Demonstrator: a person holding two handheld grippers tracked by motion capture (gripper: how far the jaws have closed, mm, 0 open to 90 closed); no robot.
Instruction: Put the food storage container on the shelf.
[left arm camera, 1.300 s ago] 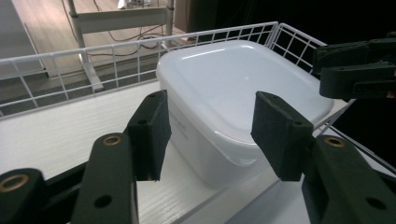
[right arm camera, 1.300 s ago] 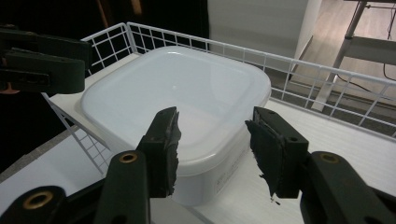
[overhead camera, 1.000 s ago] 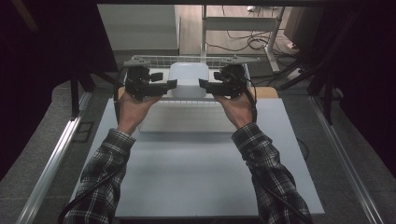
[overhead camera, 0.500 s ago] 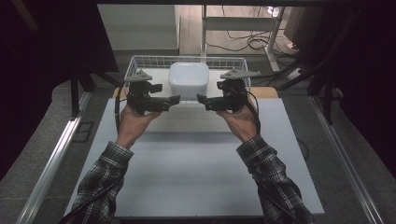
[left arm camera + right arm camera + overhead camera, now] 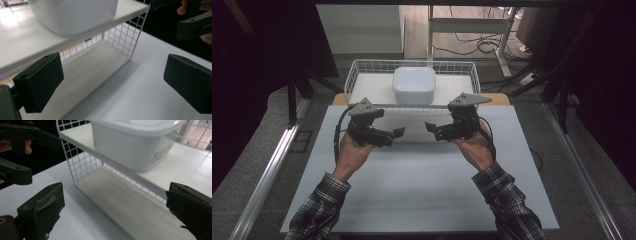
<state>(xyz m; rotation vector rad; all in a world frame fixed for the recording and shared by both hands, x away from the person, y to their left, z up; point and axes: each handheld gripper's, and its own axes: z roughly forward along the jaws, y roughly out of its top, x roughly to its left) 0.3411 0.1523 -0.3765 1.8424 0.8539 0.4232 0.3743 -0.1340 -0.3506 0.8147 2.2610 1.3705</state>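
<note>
A white plastic tub stands on the upper shelf of a white wire rack at the table's far edge. My left gripper hangs in front of the rack, left of centre. It is open and its jaws have just been opening, with nothing between them. My right gripper faces it from the right. It is also open, its jaws likewise just opening and empty. Both are apart from the tub.
The rack's lower wooden shelf lies under the tub. The white tabletop stretches toward the person. Metal rails run along both sides. A desk frame and cables stand on the floor behind.
Both grippers have drawn back from the tub's sides toward the person and sunk lower. Their jaws have opened wider. The tub has stayed on the rack.
</note>
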